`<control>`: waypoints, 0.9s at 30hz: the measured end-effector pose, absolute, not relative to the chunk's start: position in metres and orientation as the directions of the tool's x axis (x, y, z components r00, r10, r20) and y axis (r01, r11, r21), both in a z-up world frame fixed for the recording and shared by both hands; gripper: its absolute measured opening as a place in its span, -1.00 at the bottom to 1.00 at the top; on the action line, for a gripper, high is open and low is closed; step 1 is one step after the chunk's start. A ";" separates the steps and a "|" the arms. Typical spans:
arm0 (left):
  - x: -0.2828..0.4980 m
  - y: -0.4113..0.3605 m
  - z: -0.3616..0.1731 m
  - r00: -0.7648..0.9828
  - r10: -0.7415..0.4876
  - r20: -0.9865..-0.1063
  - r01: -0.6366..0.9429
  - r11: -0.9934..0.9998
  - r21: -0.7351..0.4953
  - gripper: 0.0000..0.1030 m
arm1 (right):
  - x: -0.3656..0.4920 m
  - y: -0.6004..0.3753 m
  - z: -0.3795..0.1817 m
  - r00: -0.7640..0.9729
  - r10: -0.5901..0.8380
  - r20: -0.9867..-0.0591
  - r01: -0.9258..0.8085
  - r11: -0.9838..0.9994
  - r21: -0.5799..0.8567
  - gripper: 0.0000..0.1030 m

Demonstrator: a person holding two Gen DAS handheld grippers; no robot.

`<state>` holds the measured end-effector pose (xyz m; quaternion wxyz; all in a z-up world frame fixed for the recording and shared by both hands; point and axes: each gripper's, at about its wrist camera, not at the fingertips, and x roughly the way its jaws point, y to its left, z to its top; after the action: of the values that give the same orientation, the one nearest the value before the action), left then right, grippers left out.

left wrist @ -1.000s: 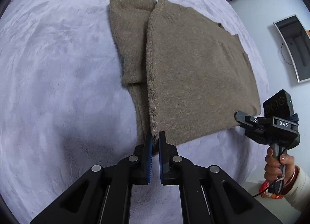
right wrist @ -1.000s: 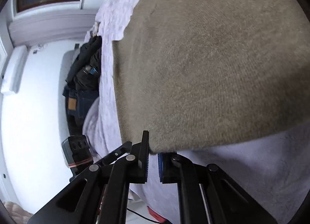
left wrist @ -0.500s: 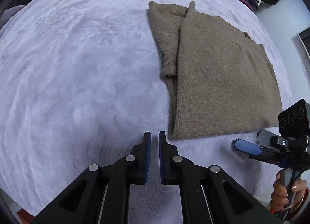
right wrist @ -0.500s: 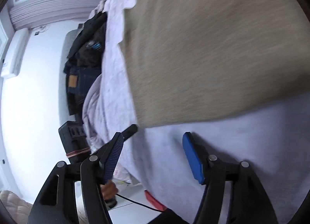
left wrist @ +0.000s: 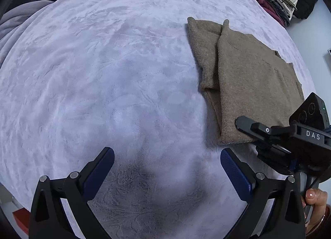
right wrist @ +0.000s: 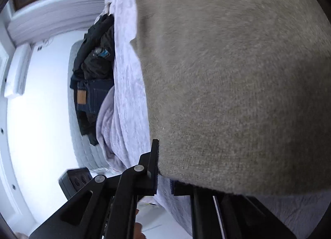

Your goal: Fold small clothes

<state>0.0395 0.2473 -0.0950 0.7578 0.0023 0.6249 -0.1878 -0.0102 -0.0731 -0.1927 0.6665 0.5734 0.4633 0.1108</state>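
The taupe knitted sweater (left wrist: 254,86) is lying part-folded on the pale lilac plush bed cover (left wrist: 103,73). The right tool (right wrist: 164,173) is pinching its near corner — the left tool (left wrist: 167,163) is hanging spread wide, empty. Next fold likely needs both corners gripped.

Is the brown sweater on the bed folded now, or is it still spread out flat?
Folded. The brown sweater lies as a compact rectangle on the lilac blanket, one layer overlapping another along a straight edge, a narrower part showing beneath.
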 end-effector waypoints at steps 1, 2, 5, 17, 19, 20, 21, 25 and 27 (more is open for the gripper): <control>0.039 0.247 -0.098 0.145 -0.277 -0.950 0.286 0.931 -0.228 1.00 | -0.011 -0.069 -0.193 0.532 0.677 -0.508 0.385 0.340 0.858 -0.84; 0.039 0.246 -0.102 0.133 -0.273 -0.953 0.285 0.931 -0.227 1.00 | -0.012 -0.065 -0.198 0.511 0.677 -0.530 0.402 0.358 0.843 -0.84; 0.037 0.228 -0.114 0.129 -0.256 -0.958 0.280 0.936 -0.212 1.00 | -0.020 -0.052 -0.222 0.458 0.686 -0.565 0.450 0.369 0.813 -0.87; 0.031 0.216 -0.148 0.076 -0.150 -0.986 0.313 0.942 -0.119 1.00 | -0.064 -0.078 -0.176 0.407 0.637 -0.655 0.400 0.521 0.754 -0.83; 0.030 0.210 -0.149 0.071 -0.123 -0.990 0.328 0.940 -0.094 1.00 | -0.083 -0.106 -0.160 0.436 0.584 -0.684 0.424 0.538 0.729 -0.56; 0.030 0.210 -0.148 0.074 -0.117 -0.990 0.329 0.940 -0.086 1.00 | -0.093 -0.121 -0.153 0.455 0.551 -0.699 0.444 0.541 0.715 -0.22; 0.029 0.207 -0.146 0.077 -0.116 -0.990 0.324 0.942 -0.085 1.00 | -0.105 -0.142 -0.144 0.481 0.504 -0.717 0.472 0.540 0.697 0.05; 0.027 0.201 -0.127 0.095 -0.169 -0.981 0.303 0.944 -0.134 1.00 | -0.153 -0.223 -0.124 0.550 0.296 -0.781 0.618 0.485 0.619 0.08; 0.024 0.201 -0.113 0.108 -0.206 -0.972 0.308 0.937 -0.165 1.00 | -0.177 -0.261 -0.116 0.588 0.205 -0.782 0.676 0.406 0.615 0.08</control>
<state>0.0240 0.2007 -0.1131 0.7433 0.0394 0.6450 -0.1731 -0.1771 -0.2609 -0.1163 0.7236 0.5201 0.4236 -0.1625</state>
